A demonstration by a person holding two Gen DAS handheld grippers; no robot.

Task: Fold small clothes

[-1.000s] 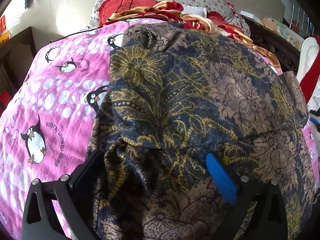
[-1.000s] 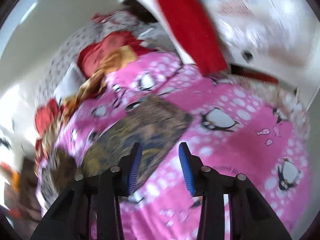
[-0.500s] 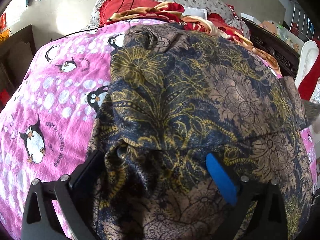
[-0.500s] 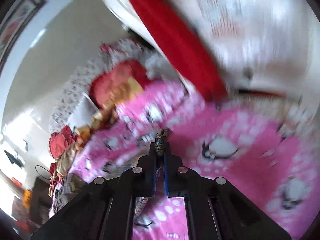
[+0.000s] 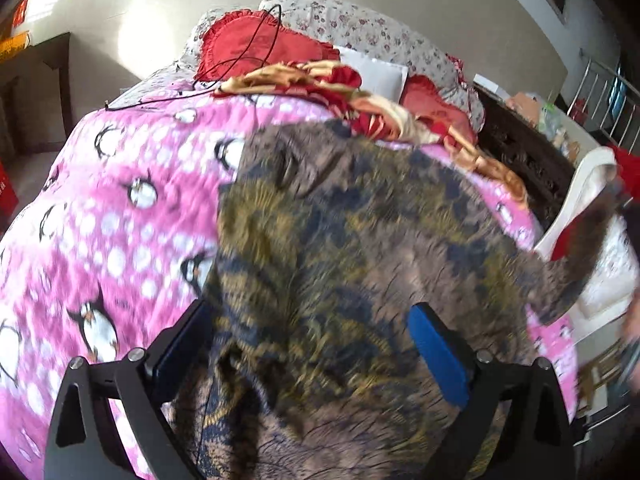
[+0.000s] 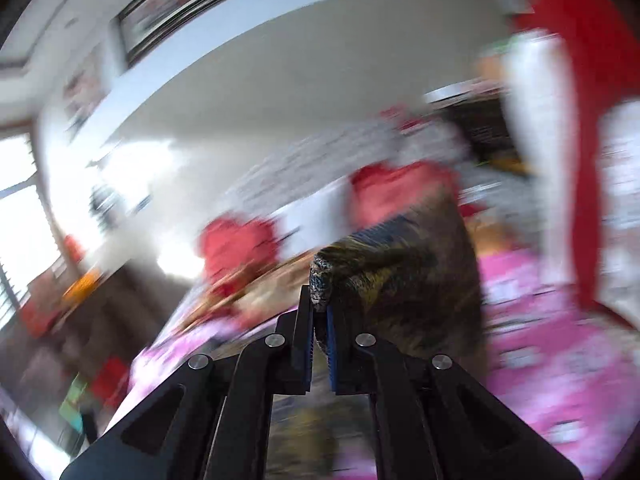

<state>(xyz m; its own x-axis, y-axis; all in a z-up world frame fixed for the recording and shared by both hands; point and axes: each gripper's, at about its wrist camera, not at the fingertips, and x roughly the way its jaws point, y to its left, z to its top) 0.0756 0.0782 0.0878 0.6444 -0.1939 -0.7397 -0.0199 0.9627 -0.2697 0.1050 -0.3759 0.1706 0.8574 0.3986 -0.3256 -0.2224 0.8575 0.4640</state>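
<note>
Thin floral cloth (image 6: 400, 276), bunched corner in right claw (image 6: 319, 320)

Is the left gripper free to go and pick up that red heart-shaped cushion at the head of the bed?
Probably not right now: the left gripper has the brown patterned cloth bunched between its fingers, and the red cushion lies well beyond it.

Navy-and-gold floral garment (image 5: 340, 240), pink penguin-print blanket (image 5: 120, 220), red pillow (image 5: 256, 44), blue-padded jaws
</note>
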